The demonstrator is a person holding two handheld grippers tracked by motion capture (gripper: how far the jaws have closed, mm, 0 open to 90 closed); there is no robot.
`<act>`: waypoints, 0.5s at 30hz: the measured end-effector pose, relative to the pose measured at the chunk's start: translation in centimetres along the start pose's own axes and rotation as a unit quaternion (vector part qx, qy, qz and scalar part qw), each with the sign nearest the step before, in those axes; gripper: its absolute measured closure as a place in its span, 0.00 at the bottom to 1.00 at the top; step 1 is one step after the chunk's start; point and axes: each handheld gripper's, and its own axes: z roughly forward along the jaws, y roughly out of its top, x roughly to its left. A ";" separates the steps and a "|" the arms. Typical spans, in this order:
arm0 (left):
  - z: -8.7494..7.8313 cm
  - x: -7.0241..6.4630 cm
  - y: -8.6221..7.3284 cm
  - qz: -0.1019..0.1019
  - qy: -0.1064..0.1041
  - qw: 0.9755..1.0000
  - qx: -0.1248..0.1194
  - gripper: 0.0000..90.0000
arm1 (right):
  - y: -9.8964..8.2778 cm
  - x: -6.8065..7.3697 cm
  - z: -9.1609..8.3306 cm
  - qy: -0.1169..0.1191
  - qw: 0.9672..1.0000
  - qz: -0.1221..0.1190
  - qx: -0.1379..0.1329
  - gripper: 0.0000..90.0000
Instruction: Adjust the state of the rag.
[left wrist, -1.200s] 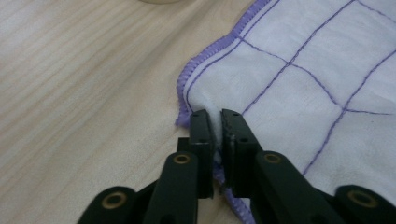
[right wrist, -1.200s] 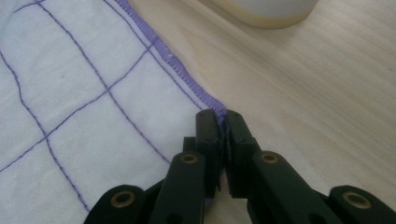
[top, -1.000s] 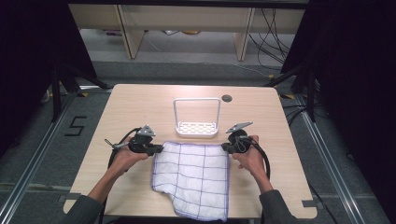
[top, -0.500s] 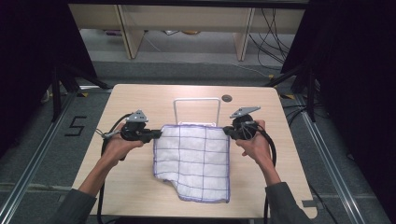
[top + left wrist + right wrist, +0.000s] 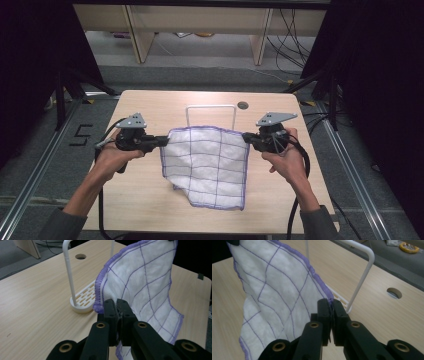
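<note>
A white wire rack (image 5: pixel 210 111) stands on the wooden table (image 5: pixel 150 105).

One white cloth (image 5: pixel 207 165) with purple grid lines and a purple hem hangs over the table (image 5: pixel 150 195). One white wire rack (image 5: pixel 210 111) with a slotted base stands behind it. Two grippers are in use: one left gripper (image 5: pixel 164 141) and one right gripper (image 5: pixel 246 137), each pinching one upper corner of the cloth. Two hands hold them. One round hole (image 5: pixel 243 105) sits in the tabletop.
</note>
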 end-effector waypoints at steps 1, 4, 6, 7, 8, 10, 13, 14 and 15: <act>-0.4 -0.3 0.3 -0.002 -0.001 1.000 -0.002 0.96 | 0.1 0.2 -0.3 -0.001 1.000 0.005 -0.004 0.97; -1.1 -0.7 0.8 -0.004 -0.012 1.000 -0.007 0.96 | 0.5 0.5 -1.5 0.006 1.000 -0.009 -0.014 0.97; -2.0 -1.2 1.4 -0.002 -0.020 1.000 -0.003 0.96 | 0.7 0.8 -2.1 0.010 1.000 0.000 -0.017 0.97; -2.5 -1.5 1.6 -0.004 -0.027 1.000 -0.010 0.96 | 1.1 1.2 -3.2 0.003 1.000 0.002 -0.025 0.97; -3.1 -1.8 2.0 -0.011 -0.037 0.999 -0.007 0.96 | 1.3 1.4 -3.8 0.001 1.000 0.002 -0.028 0.97; -3.8 -2.1 2.5 -0.004 -0.037 0.999 0.004 0.96 | 1.7 1.7 -4.6 0.004 1.000 -0.007 -0.030 0.97; -4.7 -2.6 3.3 0.002 -0.037 0.999 0.005 0.96 | 2.3 2.3 -5.7 0.005 0.999 -0.018 -0.034 0.97; -5.0 -2.7 3.5 0.002 -0.042 0.999 0.005 0.96 | 2.4 2.5 -6.0 0.007 1.000 -0.010 -0.026 0.97; -5.3 -2.9 3.8 0.000 -0.045 0.999 0.003 0.96 | 2.6 2.6 -6.3 0.007 0.999 -0.019 -0.027 0.97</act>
